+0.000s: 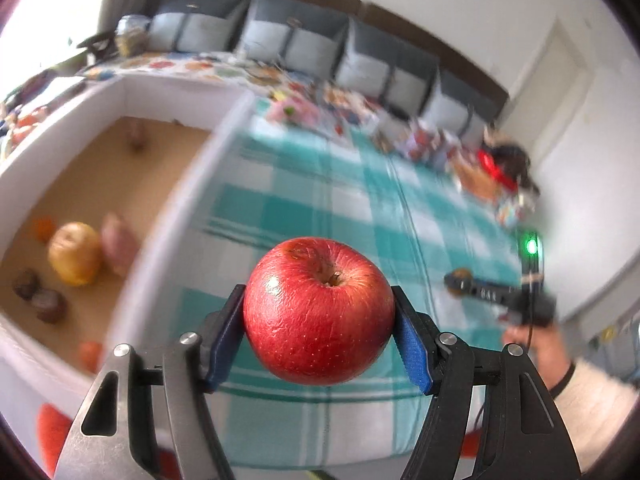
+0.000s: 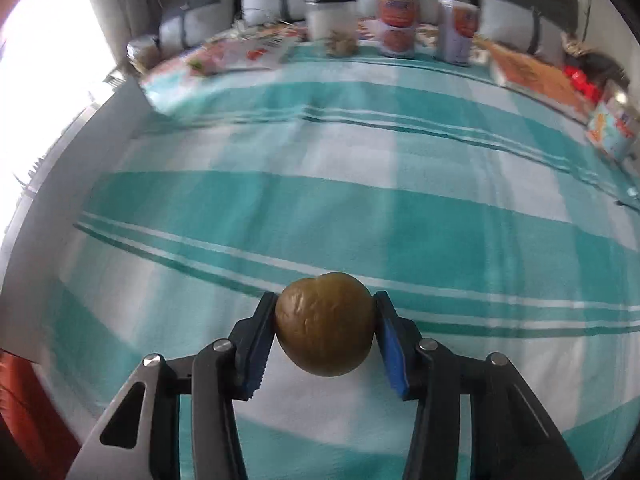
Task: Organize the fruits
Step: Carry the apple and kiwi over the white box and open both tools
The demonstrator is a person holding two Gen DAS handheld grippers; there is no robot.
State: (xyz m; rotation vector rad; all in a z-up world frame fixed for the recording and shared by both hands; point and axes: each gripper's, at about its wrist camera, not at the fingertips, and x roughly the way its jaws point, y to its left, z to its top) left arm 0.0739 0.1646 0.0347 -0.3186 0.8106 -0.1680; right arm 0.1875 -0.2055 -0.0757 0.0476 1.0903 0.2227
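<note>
Both pairs of jaws are clamped on fruit. On my left gripper (image 1: 319, 322) the blue pads (image 1: 412, 350) press the two flanks of a red apple (image 1: 319, 310), stem cavity turned up toward the camera. I read the grip across the widest girth as deliberate: it keeps a round, smooth fruit from rolling out while it is carried. The apple hangs clear of the teal checked cloth (image 1: 320, 184) below it.

My right gripper (image 2: 325, 326) is closed on a small olive-brown fruit (image 2: 325, 322), wrinkled on its skin; I cannot name the kind. Its pads (image 2: 394, 360) meet the fruit at both sides, and the serrated edge of the left pad shows below the contact. In the left wrist view this same gripper (image 1: 464, 280) appears to the right, held by a hand (image 1: 536, 344) in a pale sleeve, with a green light lit on its body.

Outward from the left jaws, a white-walled box (image 1: 172, 216) with a brown floor stands at the left on the cloth. It already holds a yellow apple (image 1: 75, 254), a pinkish fruit beside it, two dark small fruits and orange ones. I judge this box to be the collection point, so both held fruits belong there.

Further back, jars and cans (image 2: 398, 24) stand in a row against grey cushions (image 1: 292, 40), well apart from the work.
</note>
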